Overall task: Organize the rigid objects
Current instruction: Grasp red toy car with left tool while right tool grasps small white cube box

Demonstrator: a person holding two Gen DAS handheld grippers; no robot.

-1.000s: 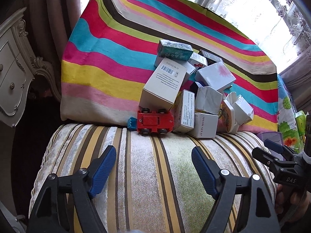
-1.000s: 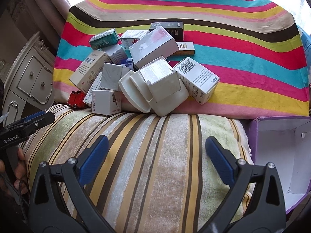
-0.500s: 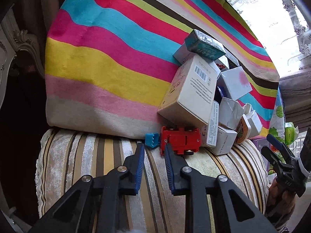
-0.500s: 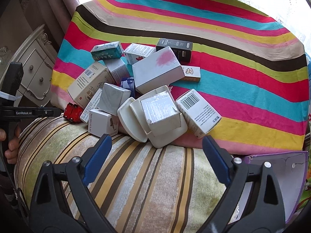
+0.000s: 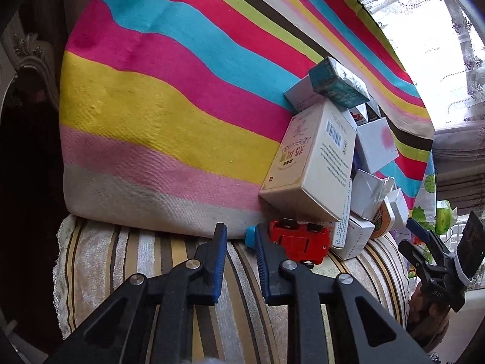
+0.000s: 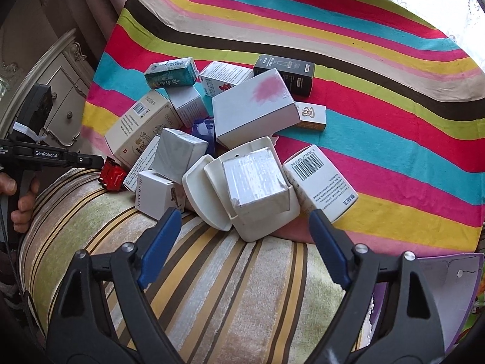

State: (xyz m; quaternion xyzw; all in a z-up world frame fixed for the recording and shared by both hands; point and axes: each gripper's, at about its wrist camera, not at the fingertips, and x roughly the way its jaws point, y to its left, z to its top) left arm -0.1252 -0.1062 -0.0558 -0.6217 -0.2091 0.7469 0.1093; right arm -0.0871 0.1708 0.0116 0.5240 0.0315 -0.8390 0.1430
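**Basically: left tongs nearly shut at toy car, right tongs wide over the box pile**

- Left tongs [image 5: 241, 229]: only a narrow slit between the pads, and nothing is gripped. The tips sit low on the striped cushion [image 5: 136, 254].
- The blue end piece [image 5: 250, 236] of the red toy car [image 5: 298, 239] is right at the tip of the right-hand finger. Can't tell if it touches.
- The car lies at 3 o'clock from those tips, at the seam where the cushion meets the rainbow-striped blanket [image 5: 151, 106]. It is tucked under the big cream barcode box [image 5: 312, 163].
- A teal box [image 5: 336, 85] tops the pile at 1 o'clock.
- Right tongs [image 6: 245, 212]: jaws wide and closing, with nothing between the pads. They are aimed at the front of the pile.
- Straight ahead at 12 is a white hinged tray [image 6: 212, 200] holding a foil-wrapped block [image 6: 254, 179], tilted against the cushion edge.
- At 1 o'clock from the tray is a white box with a large barcode [image 6: 321, 182].
- At 12, further up, is a white box with a pink smear [image 6: 254, 106], and a black box [image 6: 285, 71] lies beyond it.
- At 10 o'clock is a small white "MUSIC" box [image 6: 157, 192].
- Right view, 9 o'clock: the other gripper comes in from the edge, with its tip just beside the car [image 6: 112, 176]. A person's hand [image 6: 21, 209] is on the handle.
- An open purple box [image 6: 439, 288] sits at 4 o'clock, at the cushion's end.
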